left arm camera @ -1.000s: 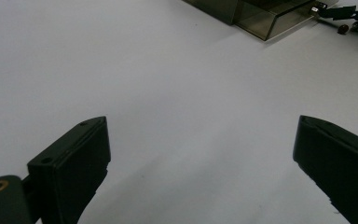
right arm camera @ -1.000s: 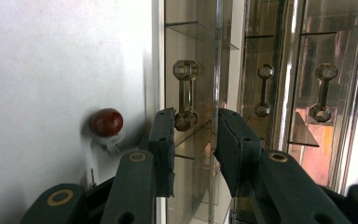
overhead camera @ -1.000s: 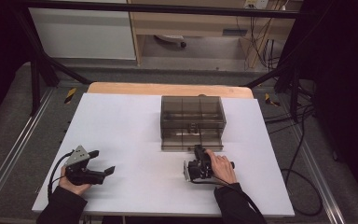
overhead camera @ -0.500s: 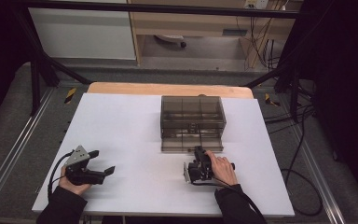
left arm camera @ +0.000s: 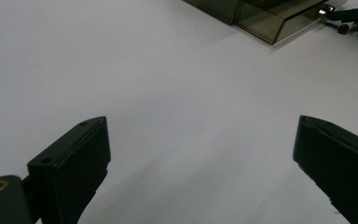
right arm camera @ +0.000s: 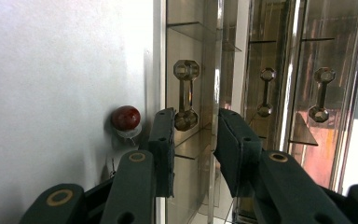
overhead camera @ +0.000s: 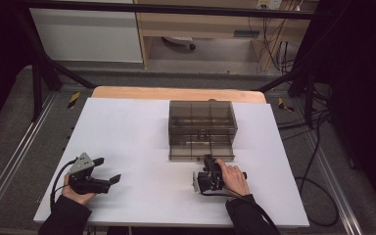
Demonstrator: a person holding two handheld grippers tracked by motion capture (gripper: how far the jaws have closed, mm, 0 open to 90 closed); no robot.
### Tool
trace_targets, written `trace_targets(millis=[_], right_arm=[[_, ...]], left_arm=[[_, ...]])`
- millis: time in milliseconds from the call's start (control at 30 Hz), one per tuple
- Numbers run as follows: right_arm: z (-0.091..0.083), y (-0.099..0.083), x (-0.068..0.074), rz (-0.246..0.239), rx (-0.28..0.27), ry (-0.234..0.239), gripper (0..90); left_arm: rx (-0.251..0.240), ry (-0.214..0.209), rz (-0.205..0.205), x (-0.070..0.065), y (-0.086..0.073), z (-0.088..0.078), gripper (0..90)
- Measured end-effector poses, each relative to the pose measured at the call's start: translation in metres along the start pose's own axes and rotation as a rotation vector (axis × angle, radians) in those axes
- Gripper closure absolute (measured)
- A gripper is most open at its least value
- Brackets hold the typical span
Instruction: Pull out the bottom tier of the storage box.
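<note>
We see a white table top (overhead camera: 127, 142) with a strip of wooden edge (overhead camera: 176, 93) at its far side. Grey carpeted floor (overhead camera: 10, 127) lies around it, crossed by black frame bars (overhead camera: 39, 73) and loose cables (overhead camera: 318, 161). Beyond stand a white cabinet (overhead camera: 85, 34) and a wooden shelf unit (overhead camera: 215, 24).
</note>
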State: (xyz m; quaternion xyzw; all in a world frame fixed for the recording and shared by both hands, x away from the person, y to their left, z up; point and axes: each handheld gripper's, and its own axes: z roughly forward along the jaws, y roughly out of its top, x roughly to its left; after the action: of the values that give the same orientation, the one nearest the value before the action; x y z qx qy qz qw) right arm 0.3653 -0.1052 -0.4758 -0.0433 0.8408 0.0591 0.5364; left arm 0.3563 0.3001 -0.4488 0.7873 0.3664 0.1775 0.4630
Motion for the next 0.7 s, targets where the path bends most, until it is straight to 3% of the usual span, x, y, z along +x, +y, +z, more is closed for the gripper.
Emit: trace_targets(millis=[300, 400, 700], right_arm=[[-0.001, -0.001, -0.001, 0.001, -0.002, 0.007, 67.5], [-0.001, -0.001, -0.003, 0.018, -0.007, 0.013, 62.8], [-0.008, -0.002, -0.019, 0.136, -0.022, 0.077, 50.4]], left_arm=[[0.000, -0.001, 0.000, 0.000, 0.000, 0.000, 4.2], [0.000, -0.001, 0.001, 0.000, 0.000, 0.000, 4.2], [0.000, -0.001, 0.002, 0.000, 0.000, 0.000, 4.2]])
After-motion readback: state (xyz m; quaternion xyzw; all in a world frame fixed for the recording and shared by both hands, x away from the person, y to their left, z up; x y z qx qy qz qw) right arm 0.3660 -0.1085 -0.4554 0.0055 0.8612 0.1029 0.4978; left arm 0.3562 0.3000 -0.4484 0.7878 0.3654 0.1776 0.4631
